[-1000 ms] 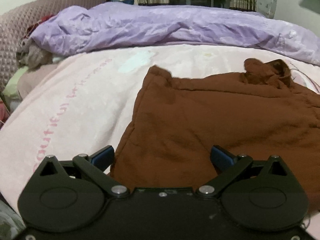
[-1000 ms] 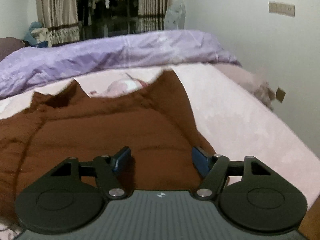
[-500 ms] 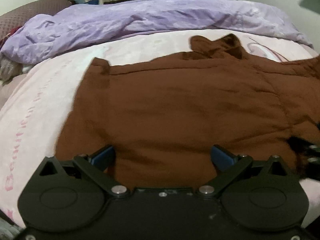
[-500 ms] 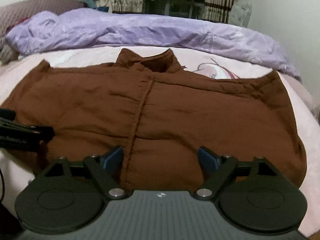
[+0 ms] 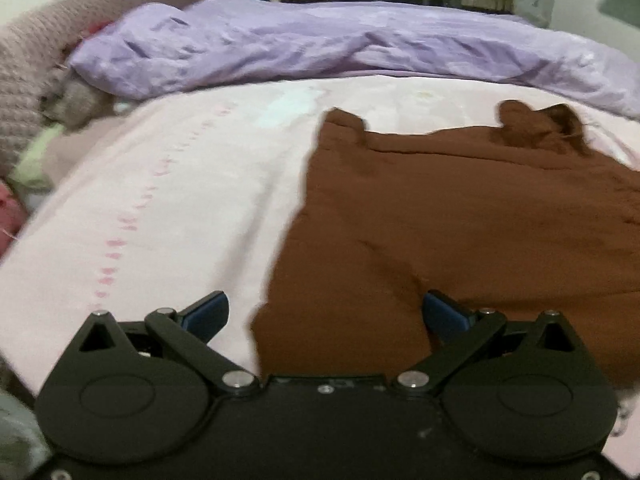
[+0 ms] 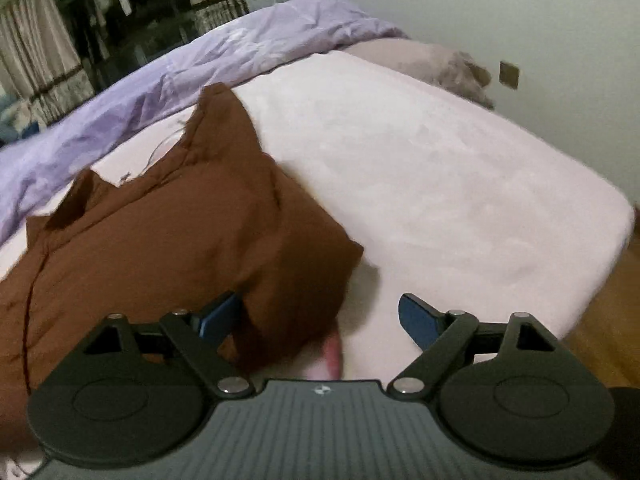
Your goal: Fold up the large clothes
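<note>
A large brown padded garment (image 5: 460, 220) lies spread flat on the pink bed sheet (image 5: 180, 200), collar toward the far side. My left gripper (image 5: 325, 308) stands open just above the garment's near left corner, its blue pads apart with cloth below them, not gripped. In the right wrist view the garment (image 6: 160, 240) fills the left half, its right edge bunched into a fold. My right gripper (image 6: 320, 308) is wide open over that near right corner; the left pad is over the cloth, the right one over the bare sheet (image 6: 420, 180).
A rumpled purple duvet (image 5: 320, 40) runs along the far side of the bed, also in the right view as the duvet (image 6: 200, 64). A knitted mauve headboard (image 5: 24, 80) rises at the left. The bed's right edge drops to a wooden floor (image 6: 600, 320).
Half a second ago both cameras faced the middle of the garment. Now the left view has swung to its left edge and the right view to its right edge, tilted. The right jaws have widened.
</note>
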The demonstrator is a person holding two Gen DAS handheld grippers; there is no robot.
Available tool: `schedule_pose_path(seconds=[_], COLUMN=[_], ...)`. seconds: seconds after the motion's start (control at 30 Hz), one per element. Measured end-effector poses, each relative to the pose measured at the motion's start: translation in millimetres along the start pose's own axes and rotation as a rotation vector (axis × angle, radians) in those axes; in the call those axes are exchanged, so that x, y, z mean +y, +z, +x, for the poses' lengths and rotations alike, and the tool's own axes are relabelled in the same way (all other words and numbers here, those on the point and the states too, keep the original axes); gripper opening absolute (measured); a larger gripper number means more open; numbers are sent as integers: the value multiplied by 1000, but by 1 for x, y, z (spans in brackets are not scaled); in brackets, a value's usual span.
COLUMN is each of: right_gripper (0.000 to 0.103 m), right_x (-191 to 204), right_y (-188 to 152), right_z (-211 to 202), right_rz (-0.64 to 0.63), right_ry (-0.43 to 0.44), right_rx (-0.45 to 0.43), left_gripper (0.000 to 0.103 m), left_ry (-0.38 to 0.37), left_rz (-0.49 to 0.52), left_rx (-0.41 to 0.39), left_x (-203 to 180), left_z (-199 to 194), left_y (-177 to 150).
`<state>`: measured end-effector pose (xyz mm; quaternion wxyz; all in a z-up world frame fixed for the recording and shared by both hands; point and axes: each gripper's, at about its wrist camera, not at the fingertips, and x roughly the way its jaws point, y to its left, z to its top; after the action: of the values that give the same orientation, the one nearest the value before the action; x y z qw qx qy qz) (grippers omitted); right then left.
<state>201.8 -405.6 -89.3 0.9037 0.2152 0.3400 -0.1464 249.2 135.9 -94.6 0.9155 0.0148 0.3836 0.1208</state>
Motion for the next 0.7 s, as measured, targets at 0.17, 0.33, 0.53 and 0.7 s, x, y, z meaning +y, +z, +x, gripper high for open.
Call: schedule_pose_path(seconds=[0.17,0.33,0.53,0.7], right_gripper=[103,84,27,24], right_x=[-3,18,43,93], right_y=[6,8,12,17], right_z=[21,36,-2,-45], right_rz=[101,92,42,-12], right_ry=[96,156,306,411], right_rx=[-15,-42,-170,-297], left_gripper=[103,103,103,103], left_ry=[18,41,16,-18], left_rz=[4,44,20,33], left_rx=[15,8,16,5], left_x=[3,0,6,10], left_z=[5,8,9,13], left_y=[-3,-1,-2,1])
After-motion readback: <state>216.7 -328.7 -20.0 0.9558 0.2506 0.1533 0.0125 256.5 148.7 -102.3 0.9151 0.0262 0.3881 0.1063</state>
